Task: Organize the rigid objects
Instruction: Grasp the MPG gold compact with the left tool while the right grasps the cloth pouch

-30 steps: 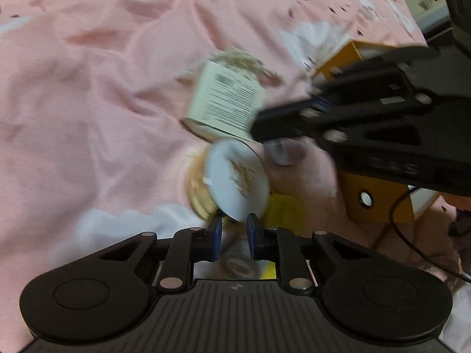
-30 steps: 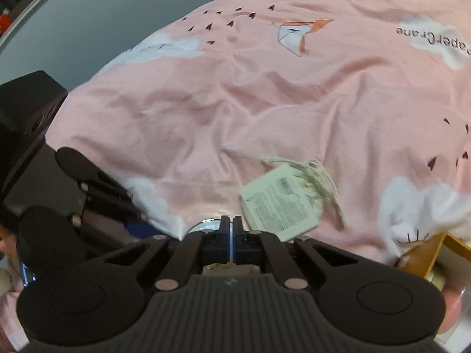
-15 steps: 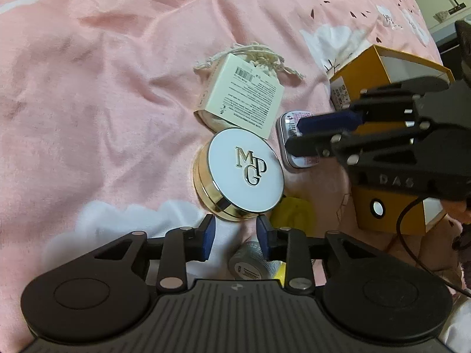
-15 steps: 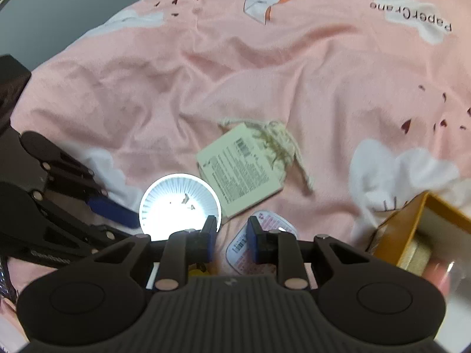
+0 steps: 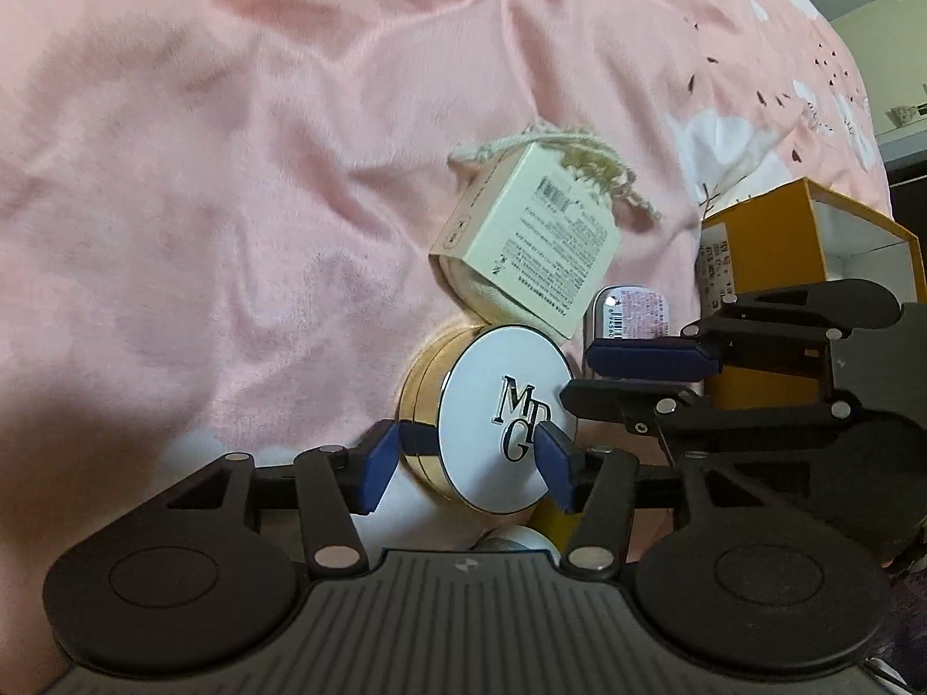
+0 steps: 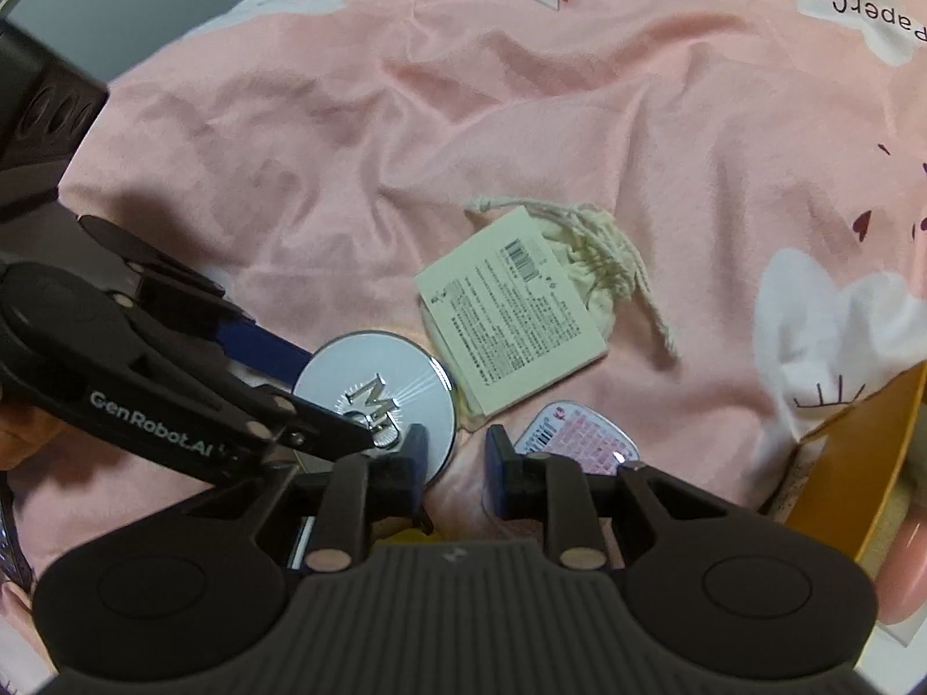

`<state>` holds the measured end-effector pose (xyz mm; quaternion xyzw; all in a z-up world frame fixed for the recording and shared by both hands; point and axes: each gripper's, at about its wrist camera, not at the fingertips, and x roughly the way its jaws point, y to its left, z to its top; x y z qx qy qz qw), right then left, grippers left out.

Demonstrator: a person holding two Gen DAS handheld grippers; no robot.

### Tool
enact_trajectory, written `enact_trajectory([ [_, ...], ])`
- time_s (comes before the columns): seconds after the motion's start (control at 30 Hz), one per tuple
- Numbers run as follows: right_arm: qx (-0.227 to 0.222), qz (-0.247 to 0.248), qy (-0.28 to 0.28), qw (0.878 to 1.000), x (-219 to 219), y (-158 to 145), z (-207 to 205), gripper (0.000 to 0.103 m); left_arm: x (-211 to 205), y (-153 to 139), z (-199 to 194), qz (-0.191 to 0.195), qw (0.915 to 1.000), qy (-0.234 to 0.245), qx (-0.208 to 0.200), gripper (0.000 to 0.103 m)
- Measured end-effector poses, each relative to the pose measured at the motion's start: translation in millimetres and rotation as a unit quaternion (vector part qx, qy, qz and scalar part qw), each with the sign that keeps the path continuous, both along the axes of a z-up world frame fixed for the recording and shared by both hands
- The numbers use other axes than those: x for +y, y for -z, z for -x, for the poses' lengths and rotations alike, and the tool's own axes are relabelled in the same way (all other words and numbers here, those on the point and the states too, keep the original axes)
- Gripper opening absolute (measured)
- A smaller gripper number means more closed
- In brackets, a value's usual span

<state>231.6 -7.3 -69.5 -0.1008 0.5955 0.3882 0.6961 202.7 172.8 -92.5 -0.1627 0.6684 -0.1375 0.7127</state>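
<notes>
Pink bedding (image 5: 243,185), soft and creased, lies under everything I am working over. On it sits a round compact (image 5: 498,423), gold around the rim with a glossy white lid carrying raised letters. It is tipped up on its edge, leaning toward me. My left gripper (image 5: 466,463) straddles it, and its jaws are opening; the compact sits between the blue pads, and I cannot tell whether they touch the rim.

I judge the compact to be rigid, fairly light and slippery on the lid and the polished gold band. I would take it across the gold rim, pads on opposite sides, not on the lid face, where the pads could slide.

Just behind it, a cream carton (image 5: 530,237) printed with small text leans on a drawstring pouch (image 6: 591,255). Beside it lies a small pink labelled packet (image 6: 573,434). An open yellow box (image 5: 805,243) stands to the right, likely the place for these things.

My right gripper (image 6: 455,457) hovers beside the compact with a narrow gap between its pads and only bedding showing there; it holds nothing. Soft bedding means items may tilt when pressed.
</notes>
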Motion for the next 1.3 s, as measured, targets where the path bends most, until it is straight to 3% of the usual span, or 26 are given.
enact_trajectory([
  [0.17, 0.012, 0.006, 0.004, 1.0, 3.4, 10.0, -2.2, 0.016, 5.0, 16.5, -7.8, 0.028, 0.9992, -0.012, 0.025, 0.066],
  [0.23, 0.015, 0.008, 0.01, 1.0, 1.1, 11.2, -4.5, 0.015, 1.3, 16.2, -10.1, 0.029, 0.9991, -0.011, 0.029, 0.062],
  [0.37, 0.014, 0.012, 0.013, 1.0, -0.3, 9.0, -4.2, 0.015, -4.4, 0.2, -8.9, 0.018, 0.9996, 0.003, 0.021, 0.048],
  [0.5, -0.004, 0.029, 0.003, 1.0, -0.1, 7.0, 1.1, 0.011, -7.8, -22.8, -2.8, 0.043, 0.999, 0.013, -0.005, 0.034],
  [0.63, 0.0, 0.035, 0.002, 0.999, -0.5, 11.4, 4.6, 0.008, -26.9, -27.5, -1.1, 0.025, 0.999, 0.03, -0.021, 0.033],
  [0.83, 0.006, 0.032, 0.013, 0.999, 1.1, 10.2, 6.5, 0.008, -32.3, -15.4, -6.7, 0.013, 0.9997, 0.006, -0.021, 0.032],
  [0.93, 0.002, 0.027, 0.014, 1.0, -1.3, 4.4, 7.5, 0.008, -33.6, -23.9, -0.3, 0.007, 0.9993, 0.013, -0.035, 0.032],
  [1.0, -0.008, 0.019, 0.017, 1.0, -3.5, -2.8, 7.3, 0.014, -31.0, -29.3, 2.8, 0.004, 0.9992, 0.011, -0.039, 0.032],
  [1.07, -0.021, 0.006, 0.022, 1.0, -5.4, -11.6, 5.6, 0.03, -24.4, -37.4, 5.2, 0.001, 0.999, 0.008, -0.045, 0.031],
  [1.17, -0.039, -0.001, 0.041, 0.998, -2.9, -22.0, -0.2, 0.038, -11.3, -53.5, 6.8, -0.006, 0.9981, 0.002, -0.061, 0.031],
  [1.3, 0.013, -0.021, 0.101, 0.995, -6.0, -12.9, -19.2, 0.043, 8.5, -68.1, 2.0, -0.032, 0.9958, -0.018, -0.084, 0.031],
])
